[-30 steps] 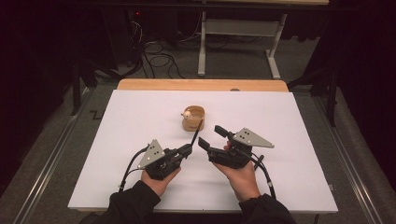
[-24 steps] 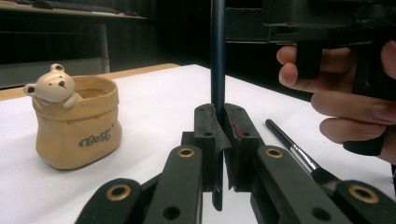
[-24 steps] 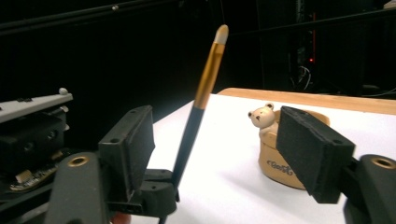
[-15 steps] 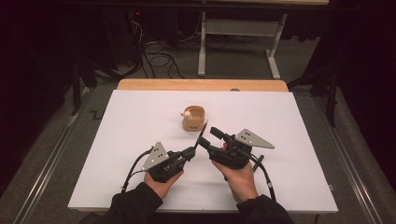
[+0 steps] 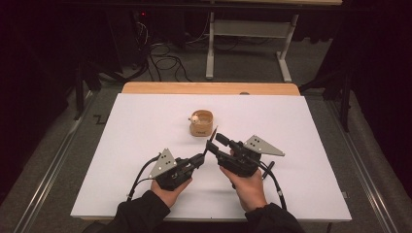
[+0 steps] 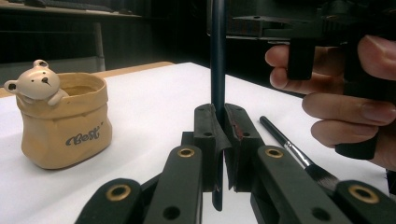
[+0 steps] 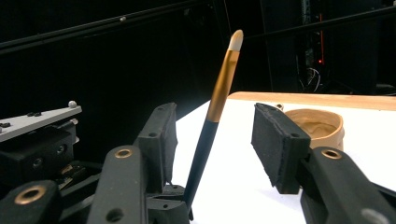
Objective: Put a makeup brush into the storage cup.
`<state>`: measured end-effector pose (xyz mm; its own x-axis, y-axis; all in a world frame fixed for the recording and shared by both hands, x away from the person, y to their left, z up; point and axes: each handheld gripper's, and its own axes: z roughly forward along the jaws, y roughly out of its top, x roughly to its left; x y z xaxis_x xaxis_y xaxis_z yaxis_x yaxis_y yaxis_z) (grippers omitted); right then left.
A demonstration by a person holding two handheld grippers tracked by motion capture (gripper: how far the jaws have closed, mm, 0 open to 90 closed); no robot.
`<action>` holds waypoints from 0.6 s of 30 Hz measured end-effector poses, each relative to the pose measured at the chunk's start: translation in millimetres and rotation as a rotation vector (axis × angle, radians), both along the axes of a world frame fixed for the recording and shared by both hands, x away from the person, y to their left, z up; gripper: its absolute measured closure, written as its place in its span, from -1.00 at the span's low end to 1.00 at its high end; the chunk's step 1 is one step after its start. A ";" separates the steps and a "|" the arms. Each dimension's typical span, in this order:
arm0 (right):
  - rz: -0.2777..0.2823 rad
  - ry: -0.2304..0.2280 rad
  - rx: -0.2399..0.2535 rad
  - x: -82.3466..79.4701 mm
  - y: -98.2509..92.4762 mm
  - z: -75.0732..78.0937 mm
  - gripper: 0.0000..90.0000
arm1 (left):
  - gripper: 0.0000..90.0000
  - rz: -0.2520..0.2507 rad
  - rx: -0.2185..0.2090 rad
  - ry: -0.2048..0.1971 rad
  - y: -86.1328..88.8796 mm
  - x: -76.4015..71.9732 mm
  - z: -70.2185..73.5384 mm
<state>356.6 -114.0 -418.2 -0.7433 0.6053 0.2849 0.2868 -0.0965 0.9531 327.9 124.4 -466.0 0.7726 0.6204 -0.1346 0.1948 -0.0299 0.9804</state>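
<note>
Gripping, left gripper (image 5: 200, 158): its jaws are clamped tight on the dark handle of a makeup brush (image 6: 217, 60), which stands upright between the pads in the left gripper view.
Pot (image 5: 201, 123): a tan sack-shaped holder with a little bear on its rim, sitting on the white table (image 5: 121, 145) just beyond both grippers, apart from them.
Brush in the high view: it rises from the left gripper's tip near the table's middle, its gold ferrule and pale tip (image 7: 236, 39) pointing up toward the pot.
Second brush (image 6: 289, 147): lying flat on the table just beside the left gripper, under the right hand (image 5: 248, 187).
Right gripper (image 5: 217, 144): jaws spread to either side of the upright brush and have just been closing in; neither pad (image 7: 275, 140) presses on the handle yet.
</note>
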 end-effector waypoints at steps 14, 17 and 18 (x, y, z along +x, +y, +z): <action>0.036 0.048 0.015 0.8 3.8 -6.7 0.53 | 0.88 0.000 0.001 -0.007 -1.8 -1.3 -0.5; 0.034 0.054 0.022 1.5 3.3 -7.4 0.59 | 0.88 0.002 0.002 -0.009 -1.8 -1.5 -0.5; 0.033 0.058 0.023 1.4 3.2 -7.3 0.61 | 0.88 0.002 0.002 -0.010 -1.8 -1.5 -0.5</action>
